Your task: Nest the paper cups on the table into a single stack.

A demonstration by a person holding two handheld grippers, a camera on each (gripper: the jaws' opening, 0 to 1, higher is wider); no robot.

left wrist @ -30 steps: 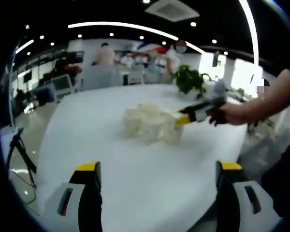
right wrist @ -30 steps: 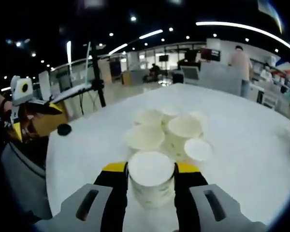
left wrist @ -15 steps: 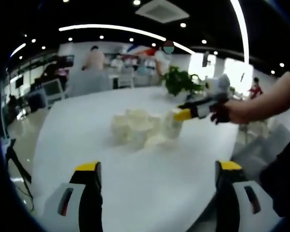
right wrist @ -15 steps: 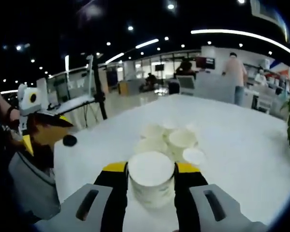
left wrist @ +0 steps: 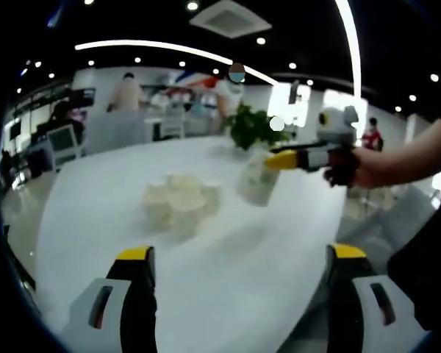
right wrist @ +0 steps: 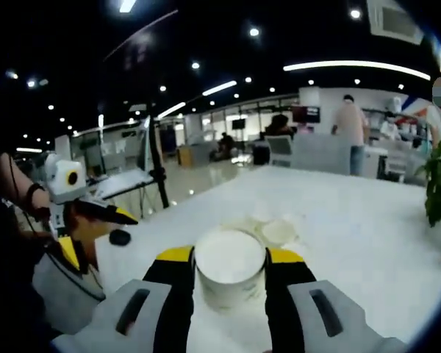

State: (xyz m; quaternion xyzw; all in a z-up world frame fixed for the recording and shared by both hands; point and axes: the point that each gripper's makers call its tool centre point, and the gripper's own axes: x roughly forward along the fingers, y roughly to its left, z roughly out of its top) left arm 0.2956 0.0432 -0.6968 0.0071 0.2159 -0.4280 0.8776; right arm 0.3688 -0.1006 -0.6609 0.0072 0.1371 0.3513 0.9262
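Observation:
My right gripper (right wrist: pixel 230 259) is shut on a white paper cup (right wrist: pixel 229 273), upright between its yellow-tipped fingers. Beyond that cup a few more cups (right wrist: pixel 278 229) show on the white table (right wrist: pixel 353 213). In the left gripper view the same cup (left wrist: pixel 256 179) hangs above the table, held by the right gripper (left wrist: pixel 279 160) coming in from the right with a hand behind it. A cluster of white paper cups (left wrist: pixel 178 201) stands on the table (left wrist: pixel 228 257) left of it. My left gripper (left wrist: pixel 239 254) is open with nothing between its jaws, well short of the cluster.
A green potted plant (left wrist: pixel 251 126) stands at the table's far side. The left gripper (right wrist: pixel 81 213) and a person's arm show at the left of the right gripper view. People, desks and chairs fill the room behind. The table's near edge runs close to my left jaws.
The right gripper has lifted its cup up and away from the cluster. The left gripper stayed open while its view swung, shifting the cluster leftward in frame.

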